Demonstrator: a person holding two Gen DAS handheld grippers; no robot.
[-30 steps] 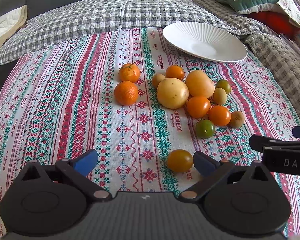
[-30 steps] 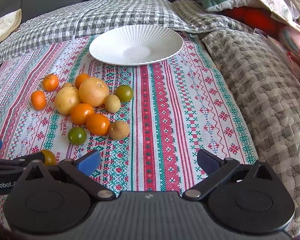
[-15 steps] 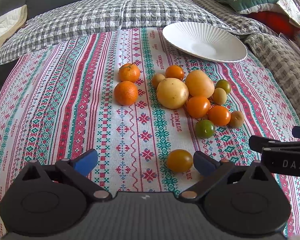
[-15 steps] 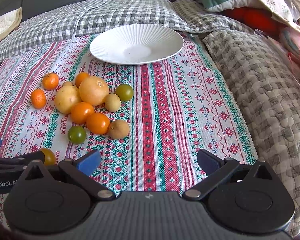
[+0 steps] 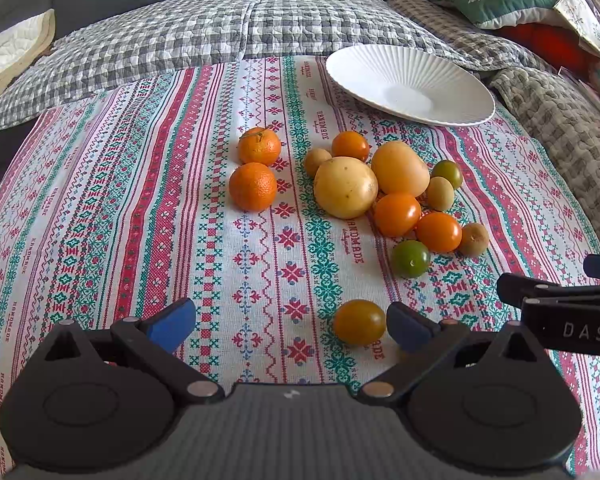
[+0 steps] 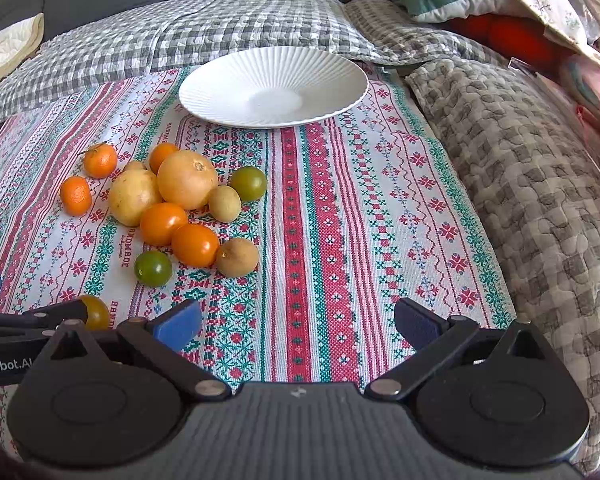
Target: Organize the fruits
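Fruits (image 5: 384,196) are clustered near the white plate (image 5: 410,84). Left tongs (image 5: 288,324) and right tongs (image 6: 298,322) are held wide apart, nothing gripped.

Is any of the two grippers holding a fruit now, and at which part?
Nothing is held. The left gripper and right gripper are open, with only cloth between their fingers.

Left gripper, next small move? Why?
Probably ease the left gripper a little to its right and forward, so the yellow-orange tomato sits midway between the fingers, then close. The jaws are open and empty, the tomato lies apart from the pile, next to the right finger, and the white plate holds nothing.
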